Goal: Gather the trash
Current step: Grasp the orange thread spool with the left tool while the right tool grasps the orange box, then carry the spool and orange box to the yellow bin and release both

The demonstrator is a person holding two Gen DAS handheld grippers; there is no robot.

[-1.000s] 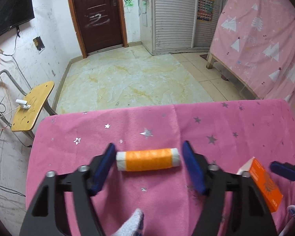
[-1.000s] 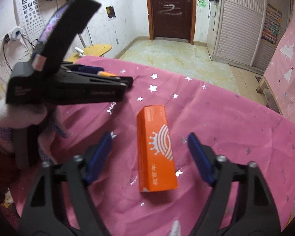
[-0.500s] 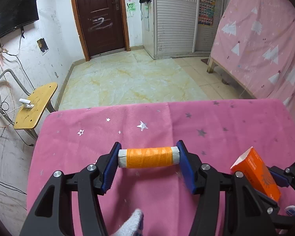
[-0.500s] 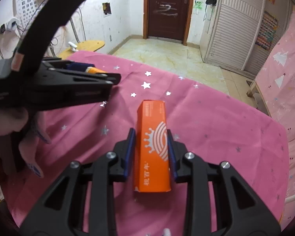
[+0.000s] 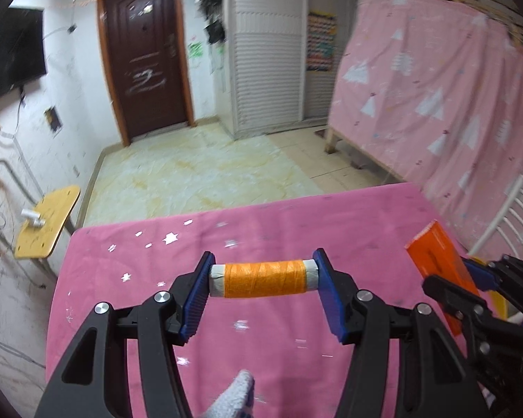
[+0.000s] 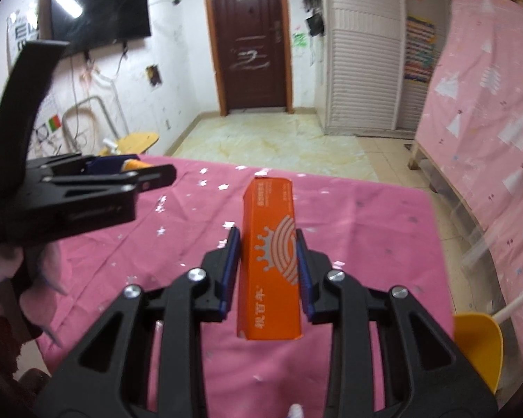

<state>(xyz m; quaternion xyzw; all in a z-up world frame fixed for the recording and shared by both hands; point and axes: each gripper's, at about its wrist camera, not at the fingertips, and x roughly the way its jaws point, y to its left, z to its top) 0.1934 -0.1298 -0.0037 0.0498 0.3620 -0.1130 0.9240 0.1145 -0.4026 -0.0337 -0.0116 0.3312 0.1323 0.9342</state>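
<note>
Orange thread spool [image 5: 264, 278]: clamped end to end, crosswise, between the blue pads [image 5: 196, 297] of your left claw [image 5: 263, 280], above the pink star-print cloth on the counter [image 5: 268, 230]. Orange carton [image 6: 270, 261]: gripped by its long sides in your right claw [image 6: 267, 268], pointing away from you over the same cloth. Yellow chair seat [image 6: 477, 348]: low right, beside the counter edge.

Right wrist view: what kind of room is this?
Likely a lived-in home room: dark wooden door, wall-mounted TV, louvred wardrobe, scribbled white walls, and a pink star-print cloth over the table.
</note>
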